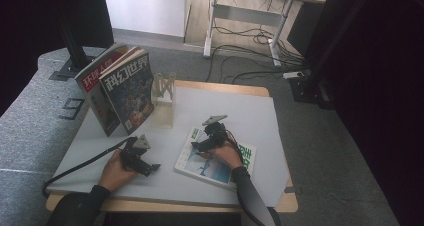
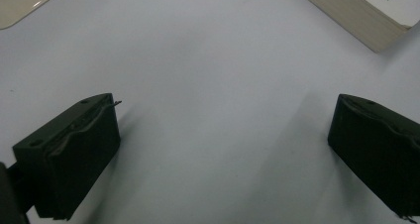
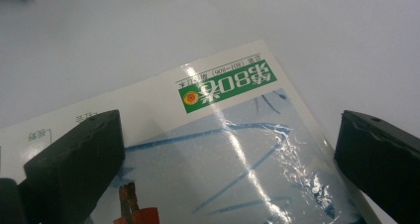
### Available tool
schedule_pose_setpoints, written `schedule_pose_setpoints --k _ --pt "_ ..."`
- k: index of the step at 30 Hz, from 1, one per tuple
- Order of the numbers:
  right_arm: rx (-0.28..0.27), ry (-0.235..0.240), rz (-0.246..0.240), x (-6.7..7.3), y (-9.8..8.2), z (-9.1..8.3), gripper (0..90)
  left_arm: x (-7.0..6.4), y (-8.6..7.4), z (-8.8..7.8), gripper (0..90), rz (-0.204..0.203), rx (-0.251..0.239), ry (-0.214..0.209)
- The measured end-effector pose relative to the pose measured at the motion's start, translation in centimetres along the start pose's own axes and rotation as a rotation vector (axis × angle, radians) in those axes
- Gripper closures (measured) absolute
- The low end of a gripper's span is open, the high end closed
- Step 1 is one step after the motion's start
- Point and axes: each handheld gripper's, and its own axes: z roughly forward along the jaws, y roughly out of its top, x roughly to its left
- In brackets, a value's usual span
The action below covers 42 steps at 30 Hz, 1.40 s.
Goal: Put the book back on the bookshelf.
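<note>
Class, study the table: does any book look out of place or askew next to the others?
Yes. The book under the open right gripper lies flat and skewed to the table edge, while two magazines stand upright, leaning against the stand. Its glossy cover looks wrinkled near one edge.

The flat book (image 3: 233, 149) bears a green label (image 3: 225, 85) reading "第80卷"; beside it, standing magazine (image 1: 127, 91) reads "科幻世界".

Grey carpet (image 1: 320, 136) is covering the floor all round the table. At twelve o'clock a white wall (image 1: 145, 8) is catching the light, at one o'clock a desk (image 1: 265, 1) is standing over tangled cables (image 1: 250, 51), and dark panels (image 1: 385, 86) are closing off three o'clock.
</note>
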Motion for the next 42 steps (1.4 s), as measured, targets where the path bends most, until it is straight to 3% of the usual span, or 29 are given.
schedule_pose_setpoints --k 5,13,18,24,28,30,42 --pt "0.003 0.023 -0.023 0.4 0.0 0.1 0.0 0.0 0.0 0.0 0.0 -0.001 0.000 0.000" --pt "0.017 0.077 -0.097 3.0 0.5 0.5 0.0 0.0 0.0 0.0 0.0 0.000 0.000 0.000" --pt "0.003 0.070 -0.112 3.5 0.5 0.5 0.0 0.0 0.0 0.0 0.0 0.000 0.000 0.000" --pt "0.025 0.004 -0.135 4.0 -0.7 -1.3 0.0 0.0 0.0 0.0 0.0 0.000 -0.001 0.000" --pt "0.026 -0.014 -0.108 3.6 -1.8 -2.4 0.0 0.0 0.0 0.0 0.0 0.000 0.000 0.001" --pt "0.018 -0.038 -0.062 3.1 -3.5 -3.9 0.0 0.0 0.0 0.0 0.0 0.000 -0.001 0.001" --pt "0.002 -0.118 0.022 2.9 -8.4 -8.5 0.0 0.0 0.0 0.0 0.0 0.001 -0.001 0.001"
